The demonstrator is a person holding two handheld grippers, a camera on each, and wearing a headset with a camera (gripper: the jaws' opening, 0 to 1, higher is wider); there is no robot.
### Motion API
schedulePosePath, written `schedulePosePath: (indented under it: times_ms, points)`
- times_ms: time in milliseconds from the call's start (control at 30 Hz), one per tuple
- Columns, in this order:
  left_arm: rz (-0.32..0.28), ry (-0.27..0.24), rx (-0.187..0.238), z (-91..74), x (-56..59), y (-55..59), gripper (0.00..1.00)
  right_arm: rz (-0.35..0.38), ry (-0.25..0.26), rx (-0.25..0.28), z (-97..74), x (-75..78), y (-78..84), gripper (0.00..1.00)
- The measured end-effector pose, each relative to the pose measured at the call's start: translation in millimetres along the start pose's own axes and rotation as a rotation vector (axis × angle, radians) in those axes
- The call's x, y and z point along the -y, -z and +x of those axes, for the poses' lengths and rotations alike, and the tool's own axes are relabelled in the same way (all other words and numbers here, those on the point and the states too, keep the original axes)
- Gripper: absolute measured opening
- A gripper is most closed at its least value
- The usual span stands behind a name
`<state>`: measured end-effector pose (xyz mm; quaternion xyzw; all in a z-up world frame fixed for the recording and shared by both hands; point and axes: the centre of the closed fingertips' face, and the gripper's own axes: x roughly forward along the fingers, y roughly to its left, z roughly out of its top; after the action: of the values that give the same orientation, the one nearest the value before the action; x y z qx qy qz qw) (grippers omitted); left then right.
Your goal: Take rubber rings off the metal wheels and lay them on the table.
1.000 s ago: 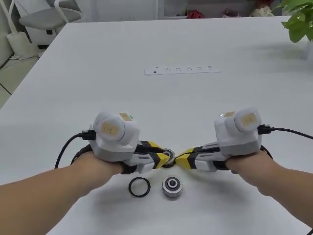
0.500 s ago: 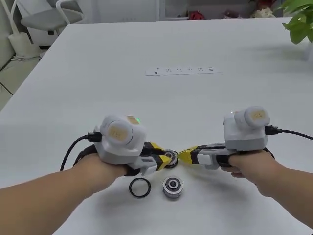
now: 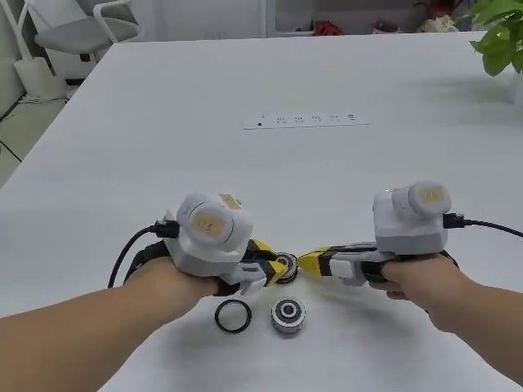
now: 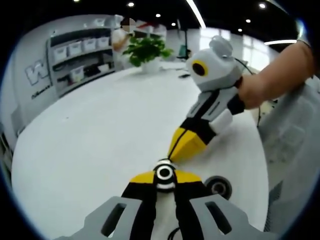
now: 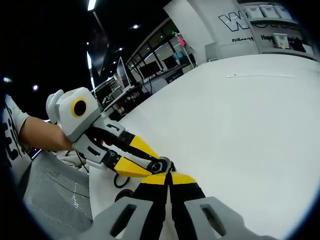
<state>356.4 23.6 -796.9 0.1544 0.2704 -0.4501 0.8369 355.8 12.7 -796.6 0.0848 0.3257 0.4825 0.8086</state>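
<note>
Two metal wheels and one loose rubber ring are visible.

Head view: the left gripper [image 3: 276, 266] has its fingers clamped on the held wheel [image 3: 285, 265], just above the white counter [image 3: 245, 180]. The right gripper [image 3: 304, 261] comes in from the opposite side with its yellow tips right at that wheel. The loose rubber ring [image 3: 217, 314] lies flat on the counter in front of the left hand. The second wheel [image 3: 288, 314] sits just beside the ring, apart from it. A power strip [image 3: 305, 121] lies well away, further up the counter.

Left gripper view: the left gripper [image 4: 164, 179] has its fingers clenched on the held wheel [image 4: 164, 172], hub facing the camera. The right gripper [image 4: 182, 147] points down at it, tips touching or nearly touching the wheel's top edge. The second wheel [image 4: 218, 186] rests on the counter [image 4: 100, 130] to the right. There is a potted plant [image 4: 145, 49] at the far end.

Right gripper view: the right gripper [image 5: 167, 179] has its fingers pressed together with no gap. The tips are against the held wheel [image 5: 162, 165]. I cannot tell whether they pinch any rubber. The left gripper [image 5: 154, 168] grips that wheel from the left, above the counter [image 5: 240, 125].
</note>
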Motion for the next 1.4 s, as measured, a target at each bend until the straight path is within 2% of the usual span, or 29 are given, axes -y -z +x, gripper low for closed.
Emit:
schedulePosePath:
  times_ms: [300,1400]
  points:
    - [0.034,0.002,-0.003,-0.1,0.0,-0.1,0.12,0.004,-0.002,0.004,-0.1,1.8,-0.1,0.00]
    - [0.040,-0.003,0.010,-0.5,-0.3,-1.0,0.12,-0.009,-0.039,0.004,2.1,-6.2,-4.0,0.00]
